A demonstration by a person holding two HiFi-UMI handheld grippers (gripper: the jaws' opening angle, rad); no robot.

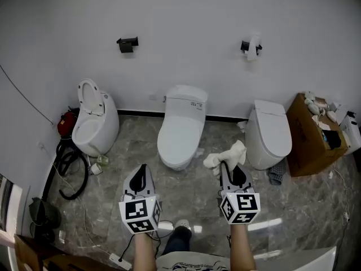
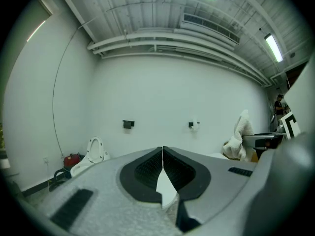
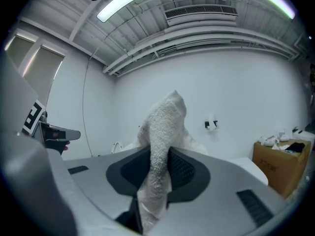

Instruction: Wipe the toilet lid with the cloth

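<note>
Three white toilets line the far wall. The middle toilet (image 1: 180, 131) has its lid down and lies just beyond both grippers. My right gripper (image 1: 228, 168) is shut on a white cloth (image 1: 225, 157), which bunches up past the jaw tips; the same cloth (image 3: 162, 132) fills the middle of the right gripper view. My left gripper (image 1: 141, 176) is shut with nothing in it, jaws touching at the tips (image 2: 162, 149). Both are held in the air in front of the toilet, left and right of it.
The left toilet (image 1: 93, 123) has its lid raised, with a black hose (image 1: 70, 174) and a red object (image 1: 66, 123) beside it. The right toilet (image 1: 268, 131) stands next to a cardboard box (image 1: 310, 137). Two black holders (image 1: 128, 43) hang on the wall.
</note>
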